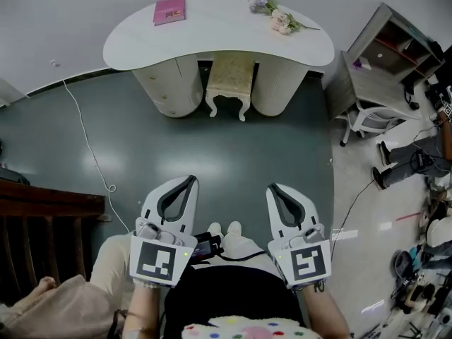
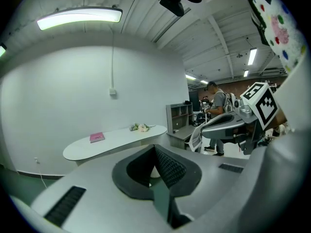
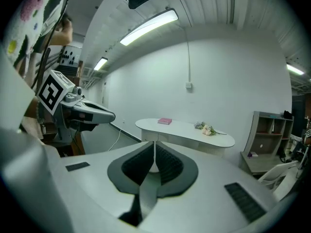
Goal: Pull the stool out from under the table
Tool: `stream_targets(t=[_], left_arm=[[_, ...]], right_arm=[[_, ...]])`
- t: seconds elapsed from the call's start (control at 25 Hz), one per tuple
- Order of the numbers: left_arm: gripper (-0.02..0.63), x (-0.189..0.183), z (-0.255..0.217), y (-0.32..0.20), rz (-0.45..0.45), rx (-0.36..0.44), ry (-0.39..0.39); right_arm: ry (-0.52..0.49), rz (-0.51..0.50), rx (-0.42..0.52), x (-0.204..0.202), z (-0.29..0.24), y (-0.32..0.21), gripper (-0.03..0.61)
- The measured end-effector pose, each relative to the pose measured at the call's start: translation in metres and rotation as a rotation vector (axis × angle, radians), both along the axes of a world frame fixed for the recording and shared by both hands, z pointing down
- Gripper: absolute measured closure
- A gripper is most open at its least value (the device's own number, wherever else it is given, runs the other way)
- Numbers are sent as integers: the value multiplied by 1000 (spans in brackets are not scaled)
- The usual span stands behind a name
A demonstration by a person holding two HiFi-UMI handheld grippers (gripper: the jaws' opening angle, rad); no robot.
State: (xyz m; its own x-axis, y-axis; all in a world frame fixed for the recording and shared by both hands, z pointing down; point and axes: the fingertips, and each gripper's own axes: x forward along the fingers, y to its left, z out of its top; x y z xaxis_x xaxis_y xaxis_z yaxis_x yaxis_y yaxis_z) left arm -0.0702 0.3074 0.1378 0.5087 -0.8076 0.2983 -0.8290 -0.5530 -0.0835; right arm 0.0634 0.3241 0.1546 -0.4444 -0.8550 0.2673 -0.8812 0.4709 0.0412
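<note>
A cream stool (image 1: 229, 83) with carved legs is tucked under the white curved table (image 1: 219, 34) at the far side of the floor. My left gripper (image 1: 189, 180) and right gripper (image 1: 273, 187) are held near my body, well short of the stool, side by side. Both are shut with nothing between their jaws. In the left gripper view the table (image 2: 114, 141) shows beyond the shut left gripper (image 2: 155, 147). From the right gripper view the table (image 3: 184, 130) lies ahead of the shut right gripper (image 3: 154, 143), and the stool is hidden behind the jaws in both.
A pink book (image 1: 169, 10) and a flower bunch (image 1: 280, 18) lie on the table. A white cable (image 1: 85, 143) runs over the dark green floor. A grey shelf unit (image 1: 385, 55) stands at right, a dark wooden piece (image 1: 42, 224) at left. A person (image 2: 217, 115) stands by the shelves.
</note>
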Motion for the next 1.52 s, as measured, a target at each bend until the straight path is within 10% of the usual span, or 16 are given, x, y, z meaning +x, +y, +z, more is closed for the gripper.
stream_targets(t=[0.72,1.52], left_arm=[[597,20,-2,4,-52,49,3],[598,6,-1,-134,39,49,29]], right_arm=[[8,-30,47,27,5,5,540],[41,31,27,3,3,-124,540]])
